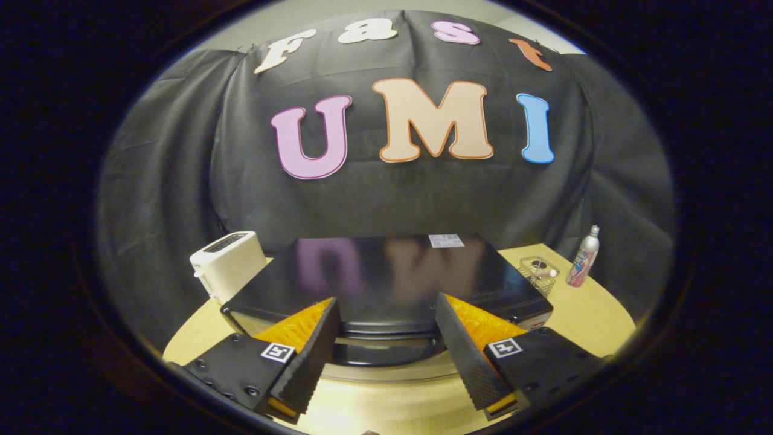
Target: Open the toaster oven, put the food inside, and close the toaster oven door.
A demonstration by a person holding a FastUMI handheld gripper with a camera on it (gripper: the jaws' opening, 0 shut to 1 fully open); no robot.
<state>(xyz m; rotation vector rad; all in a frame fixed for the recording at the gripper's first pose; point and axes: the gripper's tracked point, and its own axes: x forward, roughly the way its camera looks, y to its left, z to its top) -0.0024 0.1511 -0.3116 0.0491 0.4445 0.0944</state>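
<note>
I am looking down along the gripper [386, 305] at the toaster oven [386, 272], which sits on a light wooden table [595, 314] straight ahead of me. Its fingers are spread wide apart with nothing between them but the oven's front edge; neither finger presses on anything that I can make out.

The oven is a low, wide, black box. Its flat top is glossy enough to mirror the wall behind it, and a small white label [446, 240] lies near the far edge of that top. Just beyond the fingertips I see the upper front edge and a paler curved band below it, which I take for the handle [389, 370] or the top of the door. I cannot tell from here whether the door is open or closed.

To the left of the oven, touching or nearly touching its side, stands a white toaster [228, 264]. To the right, a little apart from the oven, sits a small clear container [538, 273], and beside that a slim silver can [583, 257] stands upright near the black cloth wall [181, 181].
</note>
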